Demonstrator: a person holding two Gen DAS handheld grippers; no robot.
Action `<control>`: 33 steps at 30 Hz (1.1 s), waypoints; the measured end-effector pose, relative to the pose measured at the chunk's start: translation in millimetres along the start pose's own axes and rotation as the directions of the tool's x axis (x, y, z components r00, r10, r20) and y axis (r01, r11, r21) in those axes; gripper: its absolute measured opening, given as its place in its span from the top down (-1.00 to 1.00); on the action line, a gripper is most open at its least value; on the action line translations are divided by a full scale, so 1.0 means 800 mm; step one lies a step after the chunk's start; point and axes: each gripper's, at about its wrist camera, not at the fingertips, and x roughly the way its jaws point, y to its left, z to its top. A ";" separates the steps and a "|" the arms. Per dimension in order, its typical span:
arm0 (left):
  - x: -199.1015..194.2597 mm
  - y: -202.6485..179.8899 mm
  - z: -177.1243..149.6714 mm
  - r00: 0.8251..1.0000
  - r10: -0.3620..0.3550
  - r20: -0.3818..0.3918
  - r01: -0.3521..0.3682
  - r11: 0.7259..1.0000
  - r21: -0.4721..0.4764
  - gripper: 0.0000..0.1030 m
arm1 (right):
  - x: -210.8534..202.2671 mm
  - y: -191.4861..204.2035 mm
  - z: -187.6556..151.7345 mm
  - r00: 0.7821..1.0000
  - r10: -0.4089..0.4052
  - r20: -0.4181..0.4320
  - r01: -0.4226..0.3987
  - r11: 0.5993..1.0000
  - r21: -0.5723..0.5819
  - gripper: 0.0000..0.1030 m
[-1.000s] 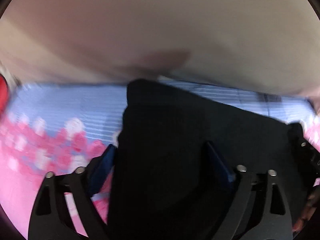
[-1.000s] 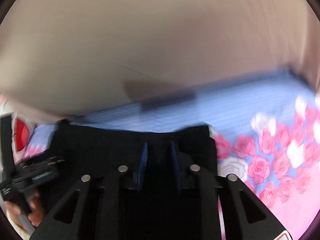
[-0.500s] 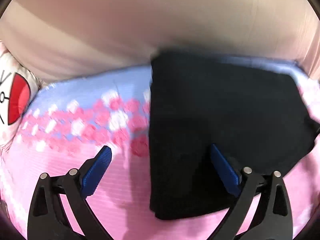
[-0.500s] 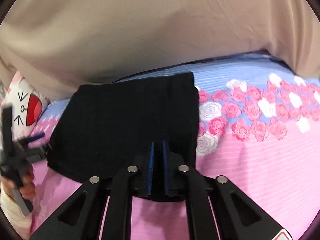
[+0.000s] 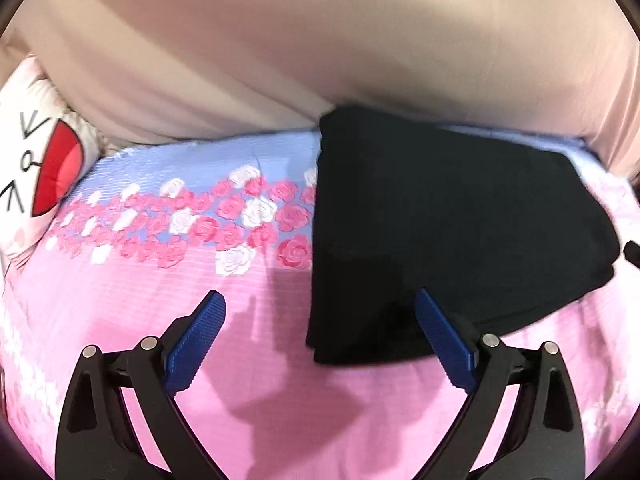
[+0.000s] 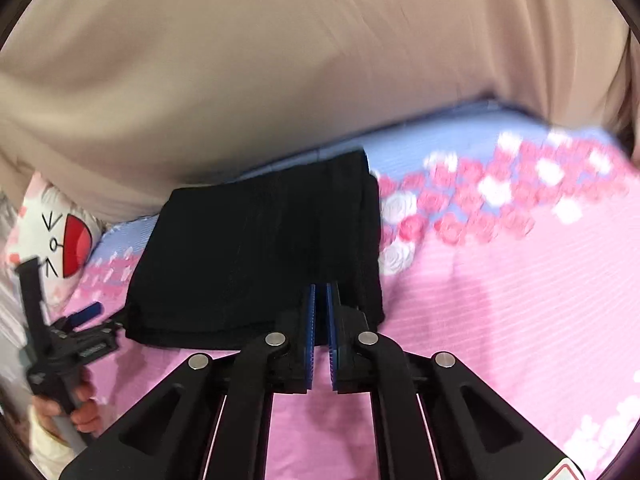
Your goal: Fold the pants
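Bedsheet (image 5: 120, 360), pink with rose band and blue stripe at far edge; beige curtain (image 5: 320, 40) behind; cartoon-face pillow (image 5: 36, 184) far left. Black pants (image 5: 440, 232) folded into compact rectangle, lying flat, far edge near curtain. Left gripper (image 5: 320, 320) above sheet at near-left corner of stack, jaws spread wide, nothing between pads. Right gripper (image 6: 320, 320) at near edge of stack, jaws nearly together; slim gap visible, fabric between tips not confirmed. Fold judged essentially finished. Risks: if cloth caught between right tips, pulling away likely to drag top layer and open fold; left pad near corner could snag edge and skew stack. Layered near edge looks loose.
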 end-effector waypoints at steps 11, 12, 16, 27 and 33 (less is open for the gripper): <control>-0.035 -0.003 -0.040 1.000 0.027 0.001 -0.027 1.000 -0.006 -0.83 | -0.011 -0.045 -0.018 1.000 0.011 0.025 -0.014 0.993 0.118 -0.21; -0.033 -0.005 -0.041 1.000 0.016 -0.007 -0.016 1.000 -0.012 -0.83 | -0.006 -0.044 -0.010 0.999 0.036 0.031 -0.039 0.991 0.125 -0.26; -0.031 -0.013 -0.045 1.000 0.011 -0.014 -0.010 1.000 0.003 -0.83 | 0.048 -0.035 0.006 0.995 0.043 -0.087 -0.033 0.993 0.111 0.63; -0.005 -0.005 -0.056 0.996 0.020 -0.091 -0.021 1.000 -0.016 -0.84 | 0.003 -0.024 -0.001 0.999 0.016 0.049 -0.021 0.995 0.100 0.72; -0.006 -0.008 -0.058 0.996 0.019 -0.089 -0.020 1.000 -0.007 -0.84 | 0.047 -0.008 -0.016 0.997 -0.075 -0.021 0.075 0.997 0.012 0.82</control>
